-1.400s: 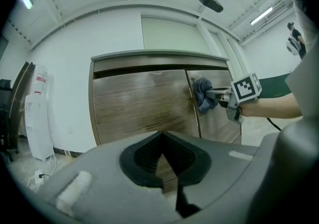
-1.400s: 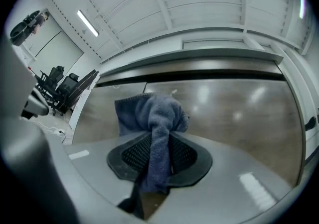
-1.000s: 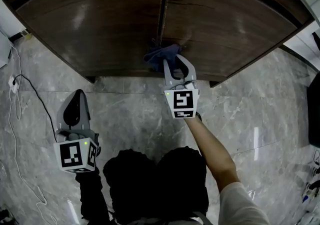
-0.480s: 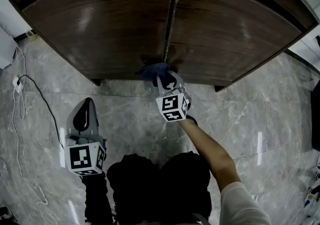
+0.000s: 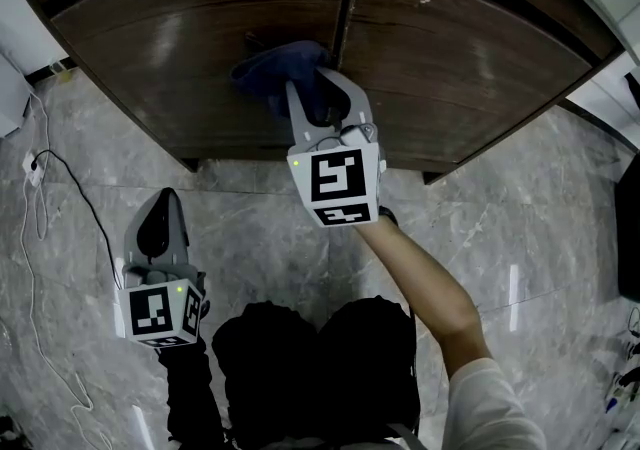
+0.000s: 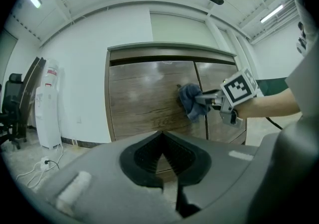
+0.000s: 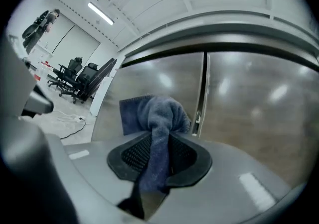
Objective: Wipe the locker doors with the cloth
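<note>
Locker doors [image 5: 200,48], dark wood. At the left door's inner edge, beside the centre seam: blue cloth [image 5: 270,73], clamped in the right gripper [image 5: 318,88]. Left gripper [image 5: 160,228] closed on nothing, low, well apart. Likely to snag on the seam and slip out if dragged hard. No legible writing; only square markers.

The right gripper [image 7: 160,154] clamped a blue cloth [image 7: 155,112] between its jaws. The bunched end sat at the left locker door [image 7: 149,81], beside the seam. Office chairs [image 7: 79,81] stood far left.

Fluffy cloth [image 7: 154,113] — glossy wood doors [image 5: 200,48]
</note>
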A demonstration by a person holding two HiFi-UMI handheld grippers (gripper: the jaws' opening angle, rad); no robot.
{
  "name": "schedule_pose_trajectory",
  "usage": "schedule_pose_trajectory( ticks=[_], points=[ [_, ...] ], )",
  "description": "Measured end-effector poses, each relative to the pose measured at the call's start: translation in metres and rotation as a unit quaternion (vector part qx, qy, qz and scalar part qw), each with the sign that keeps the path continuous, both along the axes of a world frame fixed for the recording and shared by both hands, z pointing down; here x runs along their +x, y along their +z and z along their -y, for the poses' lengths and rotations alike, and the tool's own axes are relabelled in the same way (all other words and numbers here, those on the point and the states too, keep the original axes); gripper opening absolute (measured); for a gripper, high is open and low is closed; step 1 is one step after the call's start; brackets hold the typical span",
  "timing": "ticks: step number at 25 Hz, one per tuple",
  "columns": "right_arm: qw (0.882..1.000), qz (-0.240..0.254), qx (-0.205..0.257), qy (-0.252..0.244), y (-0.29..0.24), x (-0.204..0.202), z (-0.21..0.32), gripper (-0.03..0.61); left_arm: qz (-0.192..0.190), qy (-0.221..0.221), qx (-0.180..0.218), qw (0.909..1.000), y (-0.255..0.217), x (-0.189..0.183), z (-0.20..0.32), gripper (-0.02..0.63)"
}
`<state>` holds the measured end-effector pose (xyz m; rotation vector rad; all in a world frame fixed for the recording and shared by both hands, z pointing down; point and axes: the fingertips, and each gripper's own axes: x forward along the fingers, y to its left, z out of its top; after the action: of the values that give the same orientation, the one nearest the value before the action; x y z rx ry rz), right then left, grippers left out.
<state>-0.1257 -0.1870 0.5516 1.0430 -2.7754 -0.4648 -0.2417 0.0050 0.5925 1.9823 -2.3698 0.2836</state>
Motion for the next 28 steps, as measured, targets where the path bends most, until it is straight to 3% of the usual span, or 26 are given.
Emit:
schedule_pose_trajectory(
  ticks=[8,15,22,28],
  points=[
    [0.997,0.062,0.033,-0.005,-0.110,-0.007,0.000,0.095,-0.002,-0.011,0.009,0.9999,-0.018,-0.011,-0.006,0.003],
    [0.995,0.086,0.059,-0.006,-0.154,-0.012,-0.001,0.097,0.007,-0.023,0.021,0.9995,-0.035,-0.026,-0.011,0.003],
    [0.998,0.042,0.043,-0.012,-0.080,-0.031,-0.010,0.095,0.004,-0.028,0.020,0.9994,-0.018,-0.032,-0.017,0.002],
    [0.996,-0.071,0.044,-0.003,0.043,-0.052,-0.018,0.095,0.001,-0.042,0.007,0.9991,-0.003,-0.042,-0.025,0.003]
  ],
)
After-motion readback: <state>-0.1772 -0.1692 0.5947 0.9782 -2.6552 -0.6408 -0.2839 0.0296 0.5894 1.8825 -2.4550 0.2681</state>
